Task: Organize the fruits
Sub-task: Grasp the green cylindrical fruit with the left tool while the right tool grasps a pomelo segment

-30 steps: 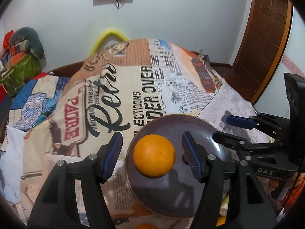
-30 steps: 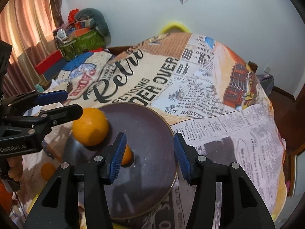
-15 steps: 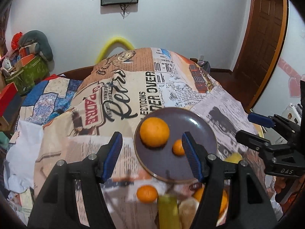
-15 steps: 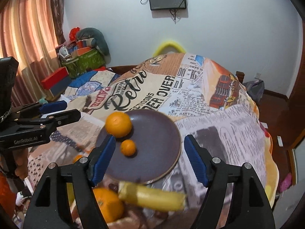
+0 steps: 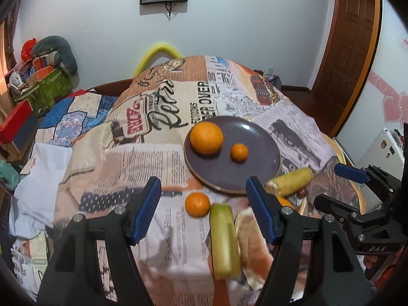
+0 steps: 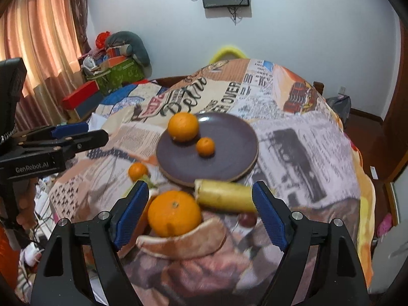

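Note:
A dark purple plate (image 5: pixel 260 150) (image 6: pixel 229 137) lies on the bed and holds a large orange (image 5: pixel 206 138) (image 6: pixel 182 126) and a small mandarin (image 5: pixel 239 152) (image 6: pixel 205 147). In front of the plate lie a loose mandarin (image 5: pixel 197 204) (image 6: pixel 137 170), a big orange (image 6: pixel 174 213), two yellow-green banana-like pieces (image 5: pixel 224 237) (image 5: pixel 290 181) (image 6: pixel 224 195), a small red fruit (image 6: pixel 246 219) and a brown peel-like piece (image 6: pixel 183 242). My left gripper (image 5: pixel 204 211) is open and empty, above the loose fruit. My right gripper (image 6: pixel 199 215) is open and empty, over the big orange.
The bed is covered by a newspaper-print blanket (image 5: pixel 163 117). Boxes and bags (image 5: pixel 40 81) are piled at the left wall. A wooden door (image 5: pixel 352 51) stands at the right, and curtains (image 6: pixel 38 38) hang at the left in the right wrist view.
Both grippers have pulled back and up from the plate. The large orange now rests on the plate, free of the left gripper's jaws. The loose fruit in front has come into view.

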Available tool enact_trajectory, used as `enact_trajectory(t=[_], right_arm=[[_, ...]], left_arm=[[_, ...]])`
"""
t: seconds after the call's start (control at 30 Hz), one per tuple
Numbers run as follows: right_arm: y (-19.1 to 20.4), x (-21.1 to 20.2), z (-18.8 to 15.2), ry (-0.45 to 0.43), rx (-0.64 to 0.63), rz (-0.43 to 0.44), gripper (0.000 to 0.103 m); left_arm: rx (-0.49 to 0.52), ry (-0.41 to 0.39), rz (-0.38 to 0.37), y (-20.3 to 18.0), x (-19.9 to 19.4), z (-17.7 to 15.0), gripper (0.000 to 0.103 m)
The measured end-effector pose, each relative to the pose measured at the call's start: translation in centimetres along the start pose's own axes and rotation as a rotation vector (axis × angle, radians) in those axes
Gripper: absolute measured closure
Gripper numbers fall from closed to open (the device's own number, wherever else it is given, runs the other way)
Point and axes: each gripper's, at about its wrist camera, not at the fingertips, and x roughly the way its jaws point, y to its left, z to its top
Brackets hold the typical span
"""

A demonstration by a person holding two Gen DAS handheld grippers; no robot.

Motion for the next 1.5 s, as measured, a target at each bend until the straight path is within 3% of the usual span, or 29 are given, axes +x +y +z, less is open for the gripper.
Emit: enact_trajectory(t=[0.53,0.87,1.03,1.23,1.33,1.5], right_arm=[[2.5,3.8,-5.0,0.167,0.031,0.033,0.02],[3.0,4.1,-5.6,0.156,-0.014,-0.051,0.016],[1.3,2.8,-6.3,0.153,0.022,0.032,0.018],[0.3,0.7,-7.2,0.138,0.006,0.0,0.02],[-0.8,0.1,-8.0,0.155,0.019,-0.012,0.025],[-2.9,0.1,-9.2,0.189,0.044,-0.037,0.033]], left_arm=[[-0.048,0.126,0.001,0.7,2.5,-5.4,0.034],[-0.039,0.171,-0.011,-0.4,4.6,-6.8,0.034],[-0.039,0.177,-0.011,-0.6,5.1,-7.6,0.034],[-0.059,0.19,-0.023,-0.8,5.8,-8.3,0.034],[-0.071,0.194,-0.039,-0.7,6.0,-8.1,0.039],[-0.056,0.193,-0.079,-1.5,6.5,-7.9,0.069]])
